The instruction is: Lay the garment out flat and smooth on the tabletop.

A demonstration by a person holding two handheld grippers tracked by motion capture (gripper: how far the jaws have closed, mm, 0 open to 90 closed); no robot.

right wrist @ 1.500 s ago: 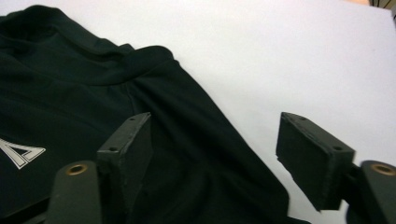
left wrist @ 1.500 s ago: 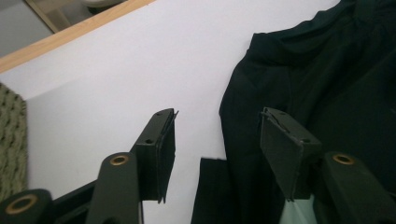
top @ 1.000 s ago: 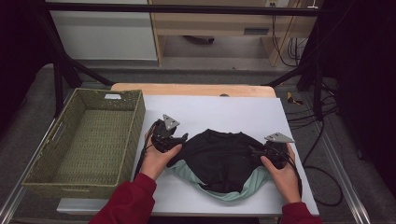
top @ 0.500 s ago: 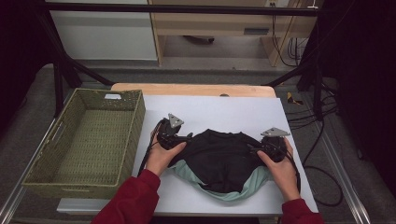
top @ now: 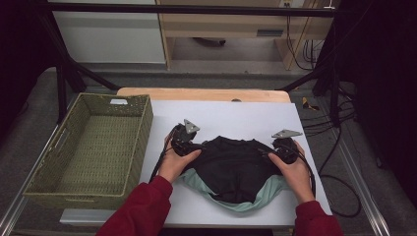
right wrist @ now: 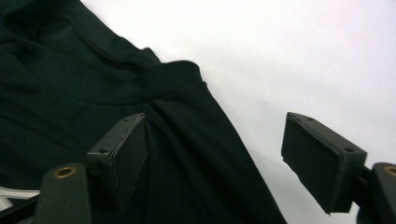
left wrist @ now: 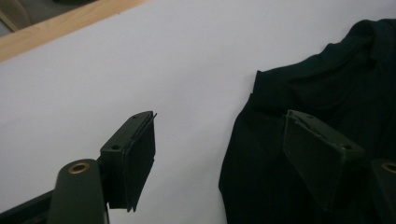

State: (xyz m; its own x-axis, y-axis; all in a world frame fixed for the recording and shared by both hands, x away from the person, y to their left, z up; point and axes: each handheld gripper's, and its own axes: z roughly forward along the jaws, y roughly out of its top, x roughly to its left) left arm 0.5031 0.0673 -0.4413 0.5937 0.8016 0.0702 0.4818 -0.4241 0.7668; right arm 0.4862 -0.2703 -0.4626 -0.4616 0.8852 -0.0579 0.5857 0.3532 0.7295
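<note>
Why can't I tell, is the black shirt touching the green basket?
Apart. The high view shows bare white table between the black shirt and the green basket.

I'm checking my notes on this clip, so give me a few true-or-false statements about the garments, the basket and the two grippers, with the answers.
1. The black garment lies on top of a light green one. True.
2. The woven basket holds a folded garment. False: nothing lies in it.
3. The left gripper has its jaws apart, one over the white table and one over black cloth. True.
4. The right gripper is clamped shut on the black garment. False: its jaws stand apart astride the garment's edge, though they have just been closing.
5. The basket sits by the right hand. False: it sits beside the left gripper's side of the table.
</note>
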